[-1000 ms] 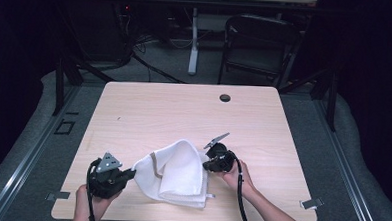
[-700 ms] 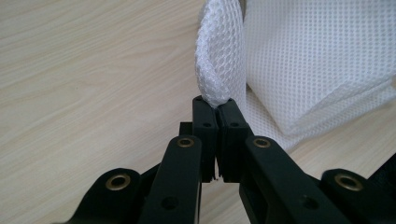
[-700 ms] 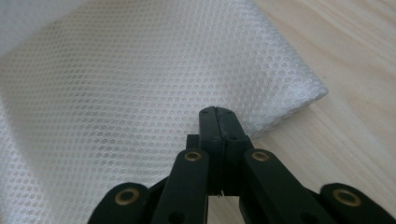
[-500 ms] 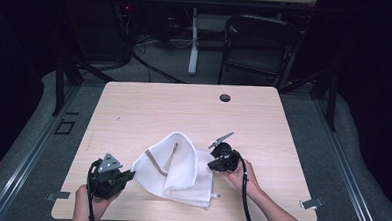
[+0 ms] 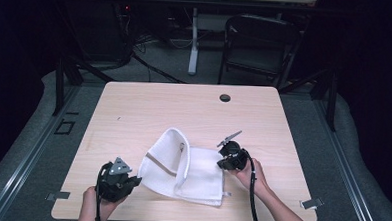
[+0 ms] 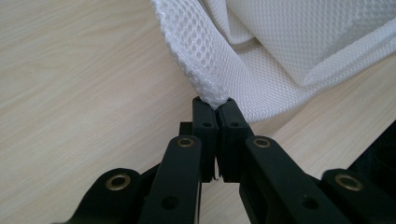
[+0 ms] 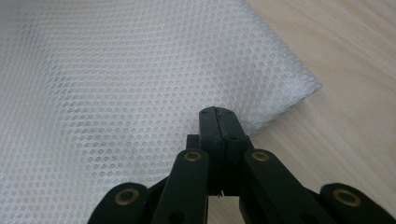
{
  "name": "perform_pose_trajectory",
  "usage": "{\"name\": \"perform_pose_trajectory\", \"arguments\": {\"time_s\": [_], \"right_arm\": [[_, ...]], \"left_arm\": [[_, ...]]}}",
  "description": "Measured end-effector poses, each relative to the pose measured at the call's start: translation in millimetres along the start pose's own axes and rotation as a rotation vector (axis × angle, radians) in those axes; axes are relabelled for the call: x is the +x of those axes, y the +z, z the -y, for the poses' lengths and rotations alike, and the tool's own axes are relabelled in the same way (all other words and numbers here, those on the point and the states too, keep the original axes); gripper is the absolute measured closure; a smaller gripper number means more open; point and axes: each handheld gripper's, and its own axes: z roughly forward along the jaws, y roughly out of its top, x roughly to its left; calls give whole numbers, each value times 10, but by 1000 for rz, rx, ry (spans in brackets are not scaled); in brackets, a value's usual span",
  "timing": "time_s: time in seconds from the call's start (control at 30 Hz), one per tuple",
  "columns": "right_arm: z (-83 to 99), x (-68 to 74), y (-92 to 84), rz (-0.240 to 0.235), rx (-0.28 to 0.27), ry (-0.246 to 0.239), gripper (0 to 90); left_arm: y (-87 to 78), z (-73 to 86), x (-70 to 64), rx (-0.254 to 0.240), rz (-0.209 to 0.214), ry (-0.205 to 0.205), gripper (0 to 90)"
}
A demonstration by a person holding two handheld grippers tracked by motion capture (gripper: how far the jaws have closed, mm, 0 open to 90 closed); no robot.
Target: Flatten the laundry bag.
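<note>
A white mesh cloth lies partly folded on the near half of the wooden table, with a raised fold running up its middle. My left gripper is at the cloth's near-left corner. In the left gripper view it is shut on a pinched corner of the mesh cloth. My right gripper sits at the cloth's right edge. In the right gripper view its jaws are shut at the edge of the flat mesh cloth, near one corner.
A dark round grommet hole is set in the table's far side. A dark chair and desk legs stand beyond the table. Metal clamps sit at the front corners. The far half of the tabletop is bare wood.
My right gripper has drawn to the right with the cloth's edge, and the cloth has spread flatter on its right side. The left gripper has stayed in place.
</note>
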Motion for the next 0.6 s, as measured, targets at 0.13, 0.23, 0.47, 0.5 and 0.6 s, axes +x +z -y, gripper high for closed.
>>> {"name": "perform_pose_trajectory", "arguments": {"time_s": [0.13,0.23,0.47,0.5,0.6], "right_arm": [[9,-36,-13,22,5,6,900],[13,-51,-27,28,15,3,900],[6,-47,-41,66,22,-26,900],[3,-41,-47,73,19,-35,900],[-4,-25,-79,79,1,-47,882]], "left_arm": [[76,-9,-36,40,31,-16,877],[116,-4,-26,77,56,-12,862],[97,19,3,140,125,-79,453],[74,17,-2,135,126,-74,419],[14,7,-10,117,138,-82,325]]}}
